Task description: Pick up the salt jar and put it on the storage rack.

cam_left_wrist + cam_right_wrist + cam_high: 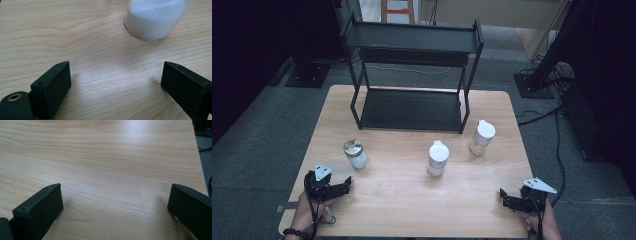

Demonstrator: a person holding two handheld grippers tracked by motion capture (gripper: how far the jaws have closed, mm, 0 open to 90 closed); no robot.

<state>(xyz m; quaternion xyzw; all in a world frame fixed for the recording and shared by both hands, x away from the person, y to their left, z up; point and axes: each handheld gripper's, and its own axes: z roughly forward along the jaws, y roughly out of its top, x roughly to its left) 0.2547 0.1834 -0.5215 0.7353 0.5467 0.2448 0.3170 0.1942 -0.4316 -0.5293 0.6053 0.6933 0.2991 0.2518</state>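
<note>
Three jars stand on the wooden table (402,200). A glass jar with a metal lid (355,153) and white contents is at the left. A white-capped jar (437,158) stands in the middle, and a white-capped jar with tan contents (482,137) is to the right. My left gripper (344,185) rests near the front left corner, just below the metal-lidded jar, and it is open. In the left gripper view the jar's white base (154,21) sits ahead of the open left gripper (116,67), apart from it. My right gripper (504,198) lies open at the front right, and in its own view the right gripper (115,188) holds nothing.
A black two-tier metal shelf (412,107) stands at the back of the table, both tiers bare. The table's right edge (200,162) runs close to the right gripper. Cables and dark stands lie on the grey floor (557,130) around the table.
</note>
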